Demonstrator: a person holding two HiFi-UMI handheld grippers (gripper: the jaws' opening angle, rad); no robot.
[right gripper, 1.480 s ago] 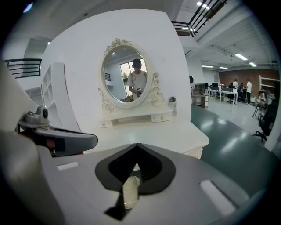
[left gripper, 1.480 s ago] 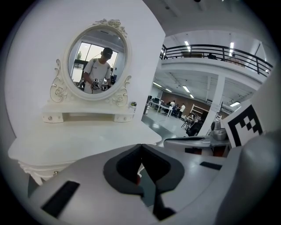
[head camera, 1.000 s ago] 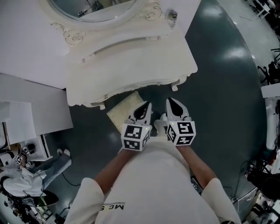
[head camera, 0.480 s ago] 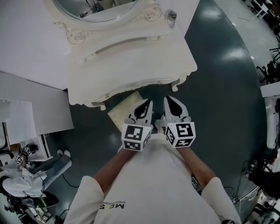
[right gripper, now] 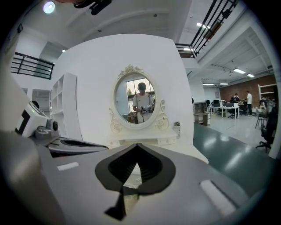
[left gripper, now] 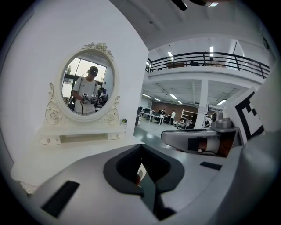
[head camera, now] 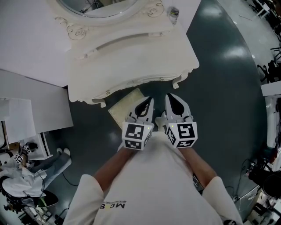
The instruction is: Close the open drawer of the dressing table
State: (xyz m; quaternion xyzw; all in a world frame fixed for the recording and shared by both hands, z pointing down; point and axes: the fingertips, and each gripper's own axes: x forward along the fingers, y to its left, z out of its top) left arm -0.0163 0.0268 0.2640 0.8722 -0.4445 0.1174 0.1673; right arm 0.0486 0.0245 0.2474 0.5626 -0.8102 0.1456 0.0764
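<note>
L hand-held gripper (head camera: 150,101) & R hand-held gripper (head camera: 168,96) are both closed & empty, side by side just short of the dressing table (head camera: 131,61). The cream panel (head camera: 125,107) jutting from under its front is prob. the drawer. Best to push it square w/ closed tips, slowly.

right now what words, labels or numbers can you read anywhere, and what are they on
shirt print: letters upside down and partly cut off, too blurred to read.
left gripper and right gripper: the cubes show black-and-white square markers only, no words.
jar on the dressing table: label too small to read.
</note>
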